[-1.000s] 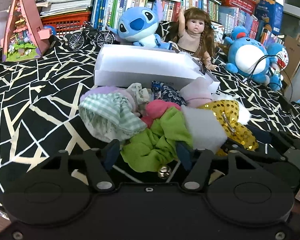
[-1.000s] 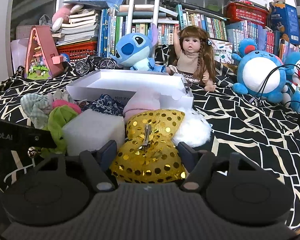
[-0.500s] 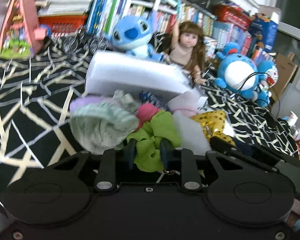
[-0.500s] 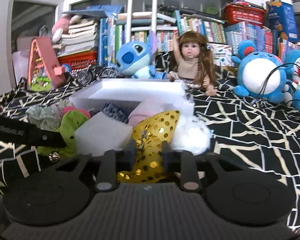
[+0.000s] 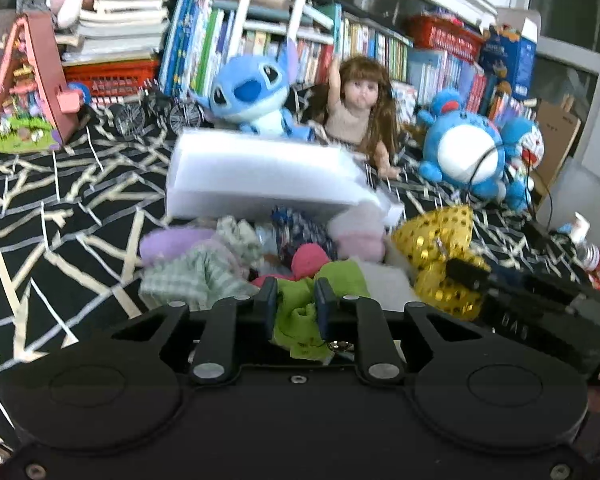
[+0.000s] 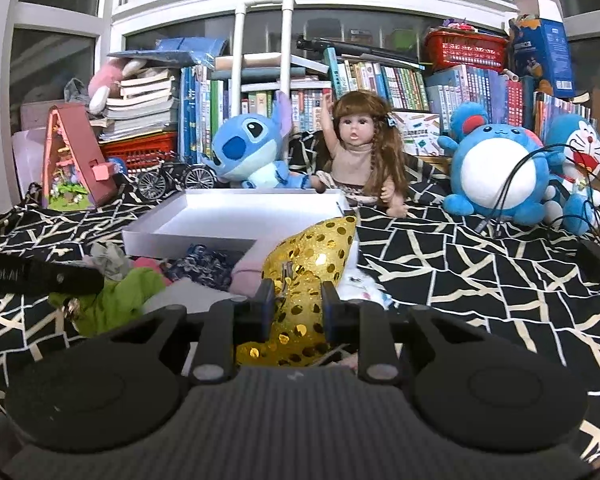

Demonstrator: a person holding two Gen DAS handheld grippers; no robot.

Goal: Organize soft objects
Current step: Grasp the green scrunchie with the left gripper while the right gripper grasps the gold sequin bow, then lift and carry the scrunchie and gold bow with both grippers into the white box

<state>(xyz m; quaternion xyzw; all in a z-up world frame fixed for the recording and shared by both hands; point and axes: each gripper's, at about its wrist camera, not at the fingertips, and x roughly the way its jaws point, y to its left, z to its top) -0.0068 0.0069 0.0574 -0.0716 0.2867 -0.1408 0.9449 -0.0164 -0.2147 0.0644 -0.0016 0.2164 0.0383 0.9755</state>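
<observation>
Left claw (image 5: 296, 312) is pinching the green cloth (image 5: 300, 316) off the pile, right claw (image 6: 296, 306) is clamped on the gold sequin pouch (image 6: 304, 276) just before the white box (image 6: 236, 220), and the only legible writing is "Robot.AI".

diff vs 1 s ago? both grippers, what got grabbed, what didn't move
Both closed from open. Left gripper now pinches the green cloth; right gripper pinches the gold sequin piece, lifted so its tip rises in front of the white box. The box, Stitch plush and doll stayed put.
</observation>
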